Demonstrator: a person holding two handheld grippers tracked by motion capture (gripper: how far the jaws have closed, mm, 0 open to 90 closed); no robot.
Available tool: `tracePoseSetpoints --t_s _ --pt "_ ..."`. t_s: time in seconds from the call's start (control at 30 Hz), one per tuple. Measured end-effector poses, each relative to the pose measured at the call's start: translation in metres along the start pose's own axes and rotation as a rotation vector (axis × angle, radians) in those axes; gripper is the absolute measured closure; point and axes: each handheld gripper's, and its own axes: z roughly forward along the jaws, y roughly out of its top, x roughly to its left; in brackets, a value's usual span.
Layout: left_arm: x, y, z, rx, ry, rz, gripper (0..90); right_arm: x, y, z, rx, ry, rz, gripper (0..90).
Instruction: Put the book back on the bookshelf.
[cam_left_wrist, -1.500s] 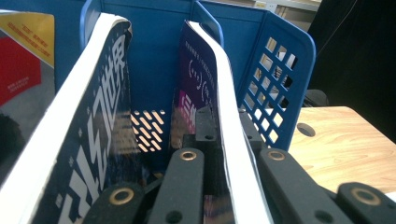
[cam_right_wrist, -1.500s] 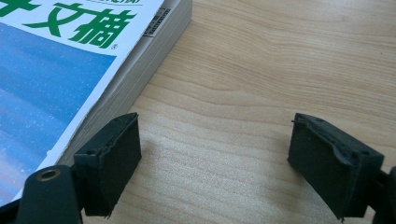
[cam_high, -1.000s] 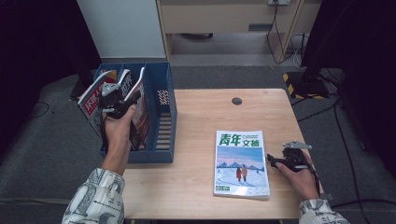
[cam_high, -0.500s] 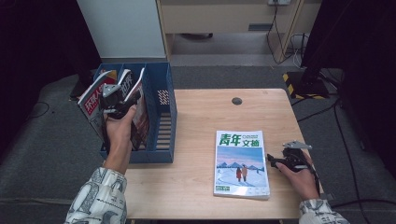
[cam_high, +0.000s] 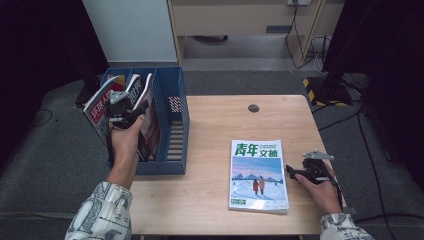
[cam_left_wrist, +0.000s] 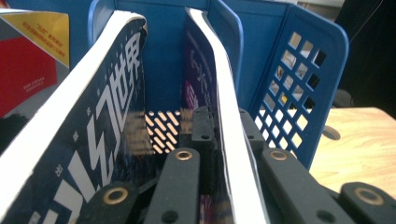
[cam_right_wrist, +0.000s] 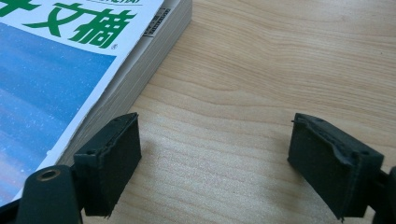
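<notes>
High view, with the blue file rack (cam_high: 170, 165) as the marker for every place. Stands at the left end of the wooden table (cam_high: 210, 200), open top up, lattice side wall facing right.

Inside the rack: three magazines on edge, all leaning. Farthest left, a red-covered magazine (cam_high: 100, 107). In the middle, a dark blue magazine (cam_high: 131, 89) with white lettering. Nearest the rack's lattice wall, a purple-covered magazine (cam_high: 150, 117), its top edge bowed in the left gripper view (cam_left_wrist: 229, 140), where the dark blue one (cam_left_wrist: 93, 140) tilts away to its left.

Well to the right of the rack: a thick green-titled digest (cam_high: 258, 175) with a snowy cover scene, flat on the wood, spine side nearer the rack.

Above the rack's middle bay: the left gripper (cam_high: 131, 100), reaching in from the near side. Narrow claw (cam_left_wrist: 222, 126), pinched on the purple-covered magazine's edge, one jaw each side of the pages; has just been easing open a little with the magazine between.

Farthest right of the rack, past the digest: the right gripper (cam_high: 291, 172), low on the table and pointing back towards the rack. Wide claw (cam_right_wrist: 215, 158), nothing but bare wood between the pads, one pad just beside the digest's page edge (cam_right_wrist: 46, 70).

Behind and right of the rack: a small round grommet (cam_high: 253, 108) set in the tabletop.
</notes>
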Motion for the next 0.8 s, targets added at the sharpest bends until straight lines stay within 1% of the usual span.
tracePoseSetpoints --t_s 0.03,0.17,0.27,0.5,0.8 --pt "0.000 0.000 -0.001 0.004 0.002 -0.004 79.5 0.000 0.000 0.000 -0.001 -0.001 0.000 17.0" --pt "0.001 -0.001 -0.003 0.017 0.023 0.002 76.0 0.000 0.000 0.000 0.000 -0.001 -0.001 17.0" --pt "0.003 -0.003 -0.006 0.020 0.026 -0.005 74.7 0.000 0.000 0.000 0.000 0.000 0.000 17.0" --pt "0.006 -0.006 -0.013 0.032 0.020 -0.012 72.6 0.000 0.000 0.000 0.002 0.000 -0.003 16.9" --pt "0.006 -0.008 -0.019 0.041 0.011 -0.017 69.8 0.000 0.000 0.000 0.000 0.001 -0.002 16.6"
